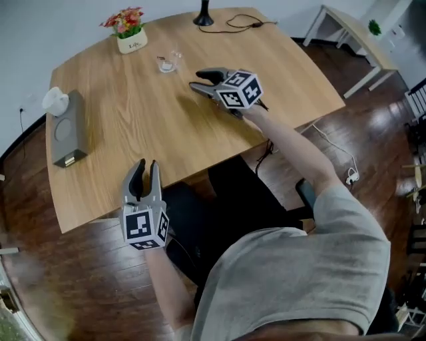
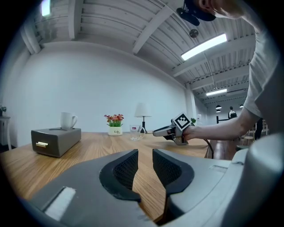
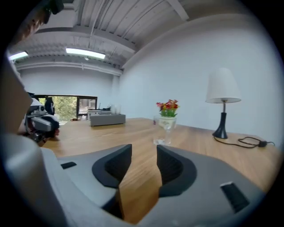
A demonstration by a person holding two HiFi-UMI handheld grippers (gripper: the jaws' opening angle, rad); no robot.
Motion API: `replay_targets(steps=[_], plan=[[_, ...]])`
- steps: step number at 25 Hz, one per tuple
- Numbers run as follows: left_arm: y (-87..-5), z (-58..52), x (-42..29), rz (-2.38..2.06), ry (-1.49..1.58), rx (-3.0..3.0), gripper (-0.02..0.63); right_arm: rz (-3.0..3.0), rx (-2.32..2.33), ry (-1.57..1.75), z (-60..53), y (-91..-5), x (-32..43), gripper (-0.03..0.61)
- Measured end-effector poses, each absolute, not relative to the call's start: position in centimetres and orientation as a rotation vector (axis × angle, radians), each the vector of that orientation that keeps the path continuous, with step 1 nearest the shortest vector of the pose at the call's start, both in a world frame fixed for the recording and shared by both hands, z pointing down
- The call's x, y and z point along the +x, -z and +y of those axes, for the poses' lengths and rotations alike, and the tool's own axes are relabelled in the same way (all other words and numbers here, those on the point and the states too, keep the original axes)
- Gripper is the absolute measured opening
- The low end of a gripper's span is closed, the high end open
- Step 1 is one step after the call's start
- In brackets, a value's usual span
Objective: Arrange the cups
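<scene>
Glass cup (image 1: 168, 63) and white mug (image 1: 55, 100) are the two cups I count, and they stand well apart. Neither is held, so I judge the arranging not yet done.

Nearest me, the left gripper (image 1: 147, 165) hangs over the near edge of the table (image 1: 200, 140). Its jaws stand a narrow gap apart, with only bare wood between them. The open tabletop ahead of it leaves free room to advance.

Further in, on the left, the white mug sits on top of a grey box (image 1: 68, 128), which lies close to the table's left edge. I judge that any lift there needs care on that side.

At mid-table, the right gripper (image 1: 195, 78) is extended toward the glass cup. Its jaws are released and empty. The glass stands upright a short way beyond them, apart from the tips and roughly in line with the gap.

Behind the glass, a flower pot (image 1: 131, 41) stands near the far edge. A lamp (image 1: 204, 18) and its cable (image 1: 243, 25) lie to the far right. I judge both clear of the direct approach, but they limit room beyond the glass.
</scene>
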State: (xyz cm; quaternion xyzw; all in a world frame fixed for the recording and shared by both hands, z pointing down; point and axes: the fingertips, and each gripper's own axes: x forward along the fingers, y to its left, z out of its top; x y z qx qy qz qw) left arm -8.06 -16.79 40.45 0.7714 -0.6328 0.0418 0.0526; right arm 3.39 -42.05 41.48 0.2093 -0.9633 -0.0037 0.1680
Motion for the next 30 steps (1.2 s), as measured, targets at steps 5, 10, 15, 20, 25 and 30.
replay_targets(steps=[5, 10, 15, 20, 25, 30], plan=[[-40.7, -16.8, -7.3, -1.936, -0.151, 2.335, 0.098, -2.682, 0.753, 0.093, -47.5, -39.3, 2.6, 0.218], [-40.6, -16.7, -7.2, -1.926, -0.156, 2.347, 0.098, -2.581, 0.764, 0.173, -50.5, -39.7, -1.0, 0.218], [-40.4, -16.7, -7.1, -1.919, -0.143, 2.353, 0.098, -2.499, 0.742, 0.093, -52.0, -41.5, -2.2, 0.070], [-40.3, -16.8, -7.1, -1.915, -0.136, 2.355, 0.097, -2.602, 0.693, -0.055, -49.9, -40.9, -2.4, 0.054], [-40.3, -16.7, -6.7, -1.919, -0.148, 2.351, 0.097, -2.744, 0.518, -0.176, -45.1, -39.8, -3.6, 0.052], [-40.4, -16.9, -6.9, -1.902, -0.156, 2.368, 0.098, -2.841, 0.322, -0.178, -39.6, -37.3, -6.8, 0.052]])
